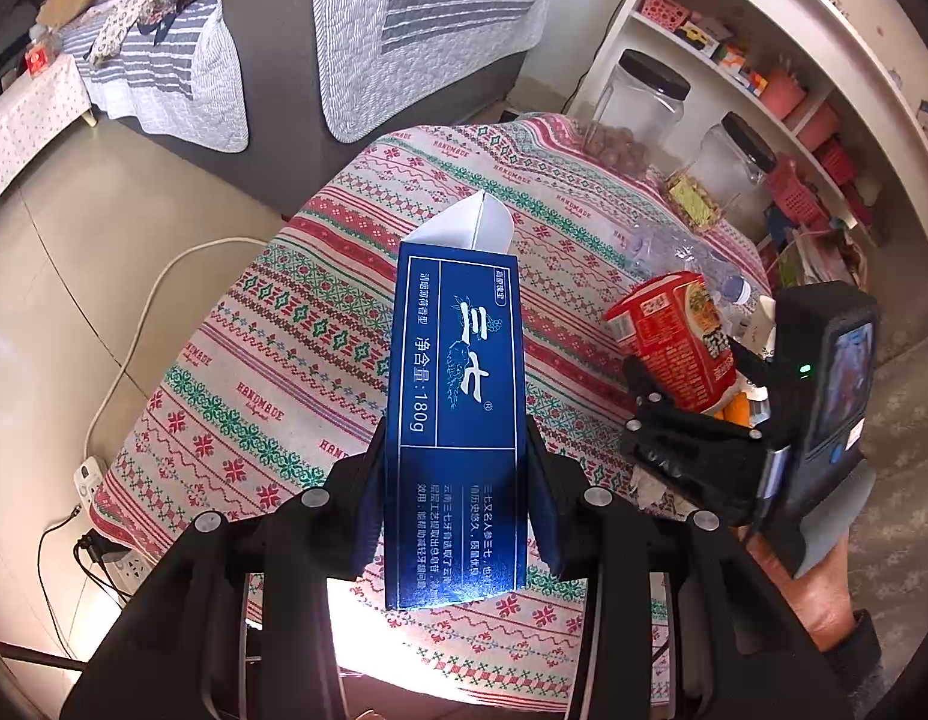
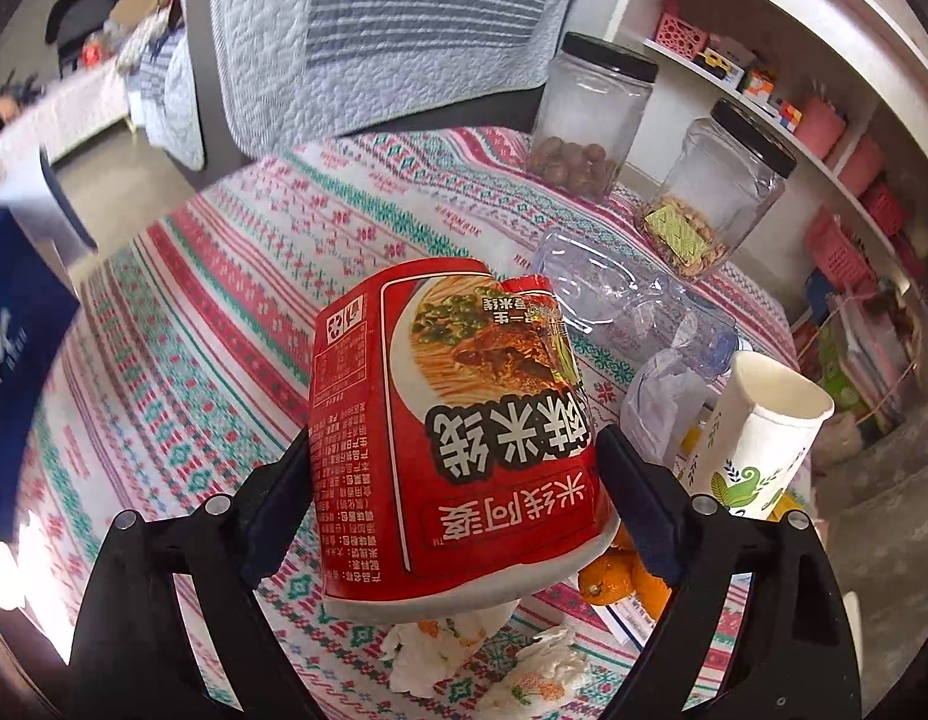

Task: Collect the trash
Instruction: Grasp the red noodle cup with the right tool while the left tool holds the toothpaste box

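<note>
Your left gripper (image 1: 455, 516) gripped the stiff, light blue carton (image 1: 458, 420) firmly. Your right gripper (image 2: 458, 510) fingers closed on the thin, crushable red noodle cup (image 2: 458, 432); hold near its rim, at 6 o'clock.

Toothpaste box (image 1: 458, 420): deep blue, white and pale-blue lettering, white flap at its far end. Noodle cup (image 2: 458, 438): red, bold white characters outlined black, noodle picture, white rim. Desk cloth (image 1: 272, 354): cream with red, green and pink stitched-style bands, snowflake and diamond motifs. Tongs black, both pairs. Paper cup (image 2: 764, 444): white, green leaf print. Jars (image 2: 596, 102): clear, black lids. Oranges (image 2: 614, 582): bright orange. Shelf baskets (image 2: 680, 33): pink-red.
</note>
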`<act>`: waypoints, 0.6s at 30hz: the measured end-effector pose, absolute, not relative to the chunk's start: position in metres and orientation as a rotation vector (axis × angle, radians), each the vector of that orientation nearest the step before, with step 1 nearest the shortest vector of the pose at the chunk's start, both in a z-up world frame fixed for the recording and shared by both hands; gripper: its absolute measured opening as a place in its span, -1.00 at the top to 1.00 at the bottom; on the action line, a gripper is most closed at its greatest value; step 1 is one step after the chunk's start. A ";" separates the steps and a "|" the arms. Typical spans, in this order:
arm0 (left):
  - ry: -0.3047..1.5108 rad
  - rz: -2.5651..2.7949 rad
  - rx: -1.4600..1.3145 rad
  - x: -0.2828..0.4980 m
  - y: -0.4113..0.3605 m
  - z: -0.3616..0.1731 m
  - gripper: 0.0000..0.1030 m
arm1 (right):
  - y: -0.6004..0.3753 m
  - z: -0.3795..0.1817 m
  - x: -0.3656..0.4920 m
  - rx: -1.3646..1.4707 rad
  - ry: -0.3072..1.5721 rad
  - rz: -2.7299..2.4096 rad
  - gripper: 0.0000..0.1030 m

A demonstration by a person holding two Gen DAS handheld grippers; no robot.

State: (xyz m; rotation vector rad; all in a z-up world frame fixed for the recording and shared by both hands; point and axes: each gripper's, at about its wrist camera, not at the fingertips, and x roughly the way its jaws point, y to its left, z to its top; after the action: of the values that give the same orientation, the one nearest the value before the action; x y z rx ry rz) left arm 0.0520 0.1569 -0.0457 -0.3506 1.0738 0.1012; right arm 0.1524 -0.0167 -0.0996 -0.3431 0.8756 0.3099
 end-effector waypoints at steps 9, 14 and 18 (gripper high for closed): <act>1.047 0.102 -0.363 0.053 0.153 -0.041 0.22 | -0.040 -0.052 0.140 -0.069 0.780 0.349 -0.67; 1.020 0.086 -0.380 0.052 0.147 -0.032 0.22 | -0.054 -0.029 0.126 0.020 0.729 0.356 -0.68; 0.969 0.057 -0.359 0.048 0.133 -0.019 0.22 | -0.074 -0.016 0.113 0.095 0.698 0.340 -0.69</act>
State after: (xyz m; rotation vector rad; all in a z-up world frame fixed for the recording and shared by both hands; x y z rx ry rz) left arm 0.0481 0.1330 -0.0194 -0.3592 0.9686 0.0566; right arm 0.1133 -0.0737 -0.0160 0.0949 0.6978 0.3395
